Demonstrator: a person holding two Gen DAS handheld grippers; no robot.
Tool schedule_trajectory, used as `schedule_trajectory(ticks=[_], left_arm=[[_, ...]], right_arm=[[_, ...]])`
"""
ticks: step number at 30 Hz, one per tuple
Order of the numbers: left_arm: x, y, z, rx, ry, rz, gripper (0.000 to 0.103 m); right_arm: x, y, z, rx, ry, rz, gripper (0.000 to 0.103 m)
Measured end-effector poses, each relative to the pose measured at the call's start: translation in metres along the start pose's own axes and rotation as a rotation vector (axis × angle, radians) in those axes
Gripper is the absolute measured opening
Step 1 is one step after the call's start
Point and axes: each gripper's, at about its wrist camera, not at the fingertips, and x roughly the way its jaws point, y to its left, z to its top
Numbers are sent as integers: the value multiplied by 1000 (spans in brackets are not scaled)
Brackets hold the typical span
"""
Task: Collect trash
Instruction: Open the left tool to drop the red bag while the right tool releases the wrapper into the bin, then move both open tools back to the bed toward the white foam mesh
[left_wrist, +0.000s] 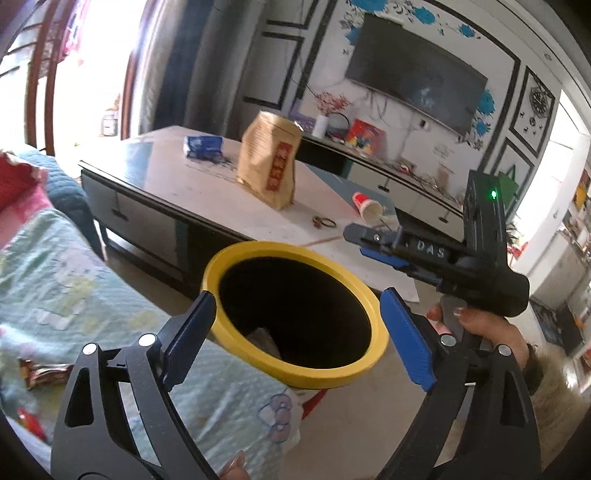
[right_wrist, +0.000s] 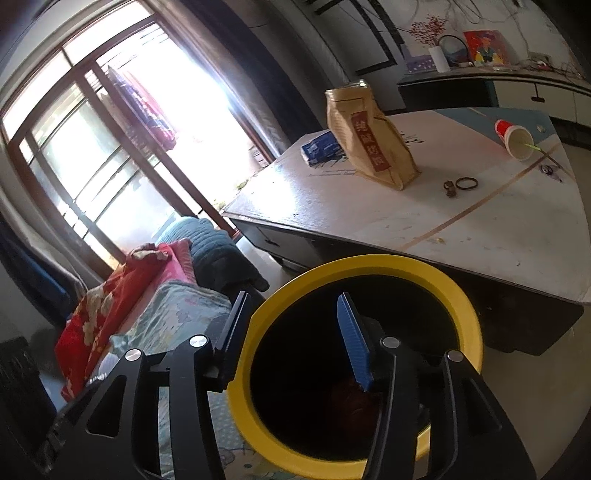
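Blown-out window (right_wrist: 122, 122) glare, fisheye-warped edges

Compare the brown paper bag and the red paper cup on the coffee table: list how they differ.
The brown paper bag stands upright; the red paper cup lies on its side. The bag is clearly the larger. The bag is tan with a red label strip; the cup is red outside, pale inside, with a green straw at its mouth. The bag sits mid-table, the cup near the far edge. Both rest on the coffee table, untouched.
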Motion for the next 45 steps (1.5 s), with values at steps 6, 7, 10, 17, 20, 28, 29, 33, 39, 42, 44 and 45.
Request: schedule_trajectory(ticks=[6, 7, 10, 17, 20, 28, 29, 33, 39, 42, 44, 45], left_arm=[[-25, 9, -1, -19, -44, 50, 92], [-28, 10, -1, -22, -49, 56, 92], [-36, 14, -3, -27, -61, 74, 92], [-58, 23, -9, -53, -98, 117, 92], [-66, 29, -12, -70, -110, 134, 92], [-90, 43, -21, -98, -139, 199, 92], [-94, 46, -21, -102, -143, 209, 92], [-105, 53, -25, -118, -158, 240, 92], [-122, 66, -29, -141, -182, 283, 92], [-131, 73, -33, -157, -190, 301, 92], [-136, 77, -34, -165, -196, 309, 92], [-140, 79, -35, -169, -200, 314, 92]], right_arm=[[-2, 23, -5, -50, 11, 21, 55], [-3, 29, -7, -65, 13, 25, 56], [-5, 38, -9, -88, 15, 37, 60], [-11, 59, -15, -142, 12, 46, 66], [-13, 67, -18, -162, 11, 48, 69], [-12, 90, -29, -207, 29, 76, 71], [-12, 95, -31, -217, 35, 85, 72], [-10, 109, -38, -245, 50, 107, 72], [-8, 135, -51, -295, 77, 148, 73], [-8, 147, -57, -319, 88, 167, 73], [-7, 155, -61, -333, 94, 179, 73], [-7, 159, -64, -341, 98, 185, 74]])
